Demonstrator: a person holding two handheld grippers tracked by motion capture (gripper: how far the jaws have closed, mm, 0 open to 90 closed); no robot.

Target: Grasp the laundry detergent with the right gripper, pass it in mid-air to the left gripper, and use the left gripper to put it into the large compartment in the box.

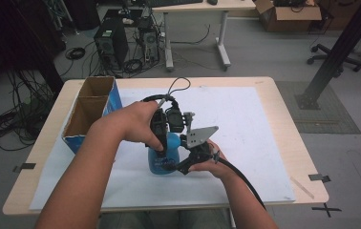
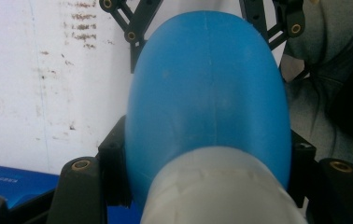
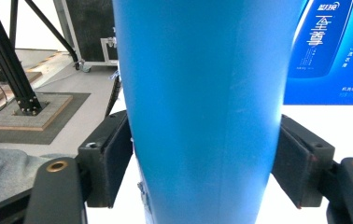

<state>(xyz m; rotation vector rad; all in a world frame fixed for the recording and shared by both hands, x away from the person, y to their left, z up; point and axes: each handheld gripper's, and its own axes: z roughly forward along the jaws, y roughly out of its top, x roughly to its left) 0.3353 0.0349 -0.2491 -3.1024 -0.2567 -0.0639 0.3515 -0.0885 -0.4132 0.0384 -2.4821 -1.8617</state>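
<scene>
Forearms come in over the near edge of the table [image 1: 283,143], one from each side, and meet at a blue bottle [image 1: 165,160] that stands upright on the white sheet [image 1: 245,119], a little nearer the near edge than the far one and about midway between the left and right edges.

Nearest is the right gripper [image 1: 181,164], held low at the bottle's right flank, its grey plate tilted up above the hand. In the right gripper view its two black pads [image 3: 118,154] sit on either side of the bottle's blue body [image 3: 202,93]; the left pad lies against the wall, while on the right whether the pad presses or merely stands beside it cannot be told, so this grip is uncertain.

Just beyond, the left gripper [image 1: 162,143] comes down from above on the bottle's upper part, the hand wrapped round its body. In the left gripper view its jaws are clamped on the bottle [image 2: 207,102] just where the blue shoulder meets the pale white neck [image 2: 216,191], pads tight on both sides.

Farther off, at the left edge toward the far left corner, a blue cardboard box [image 1: 90,112] lies open, its two compartments bare brown inside. Cables loop from the grippers toward the far edge.
</scene>
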